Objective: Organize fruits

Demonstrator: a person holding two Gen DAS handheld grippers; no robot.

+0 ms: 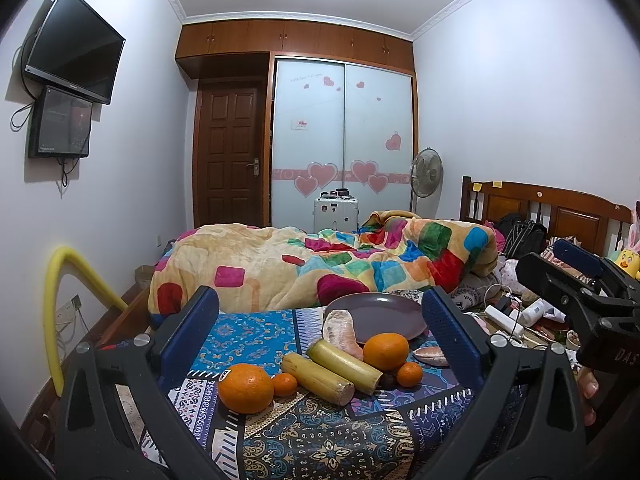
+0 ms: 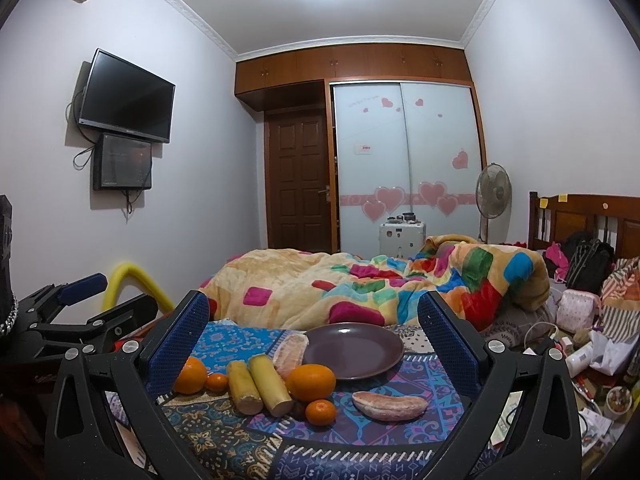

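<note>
An empty purple plate (image 1: 380,314) (image 2: 354,350) lies on a patterned cloth. In front of it lie two big oranges (image 1: 245,387) (image 1: 385,351), two small tangerines (image 1: 284,384) (image 1: 409,374), two yellow sugarcane pieces (image 1: 318,378) (image 1: 345,366) and two pomelo segments (image 1: 340,330) (image 1: 430,356). The right wrist view shows the same fruit, with a pomelo segment (image 2: 389,405) nearest. My left gripper (image 1: 320,344) is open and empty, hovering short of the fruit. My right gripper (image 2: 312,354) is open and empty, also short of the fruit.
A colourful blanket (image 1: 320,264) is heaped on the bed behind the plate. Clutter of bags, bottles and cables (image 2: 580,340) lies to the right. A yellow foam tube (image 1: 60,300) stands at the left wall. The right gripper shows in the left wrist view (image 1: 580,300).
</note>
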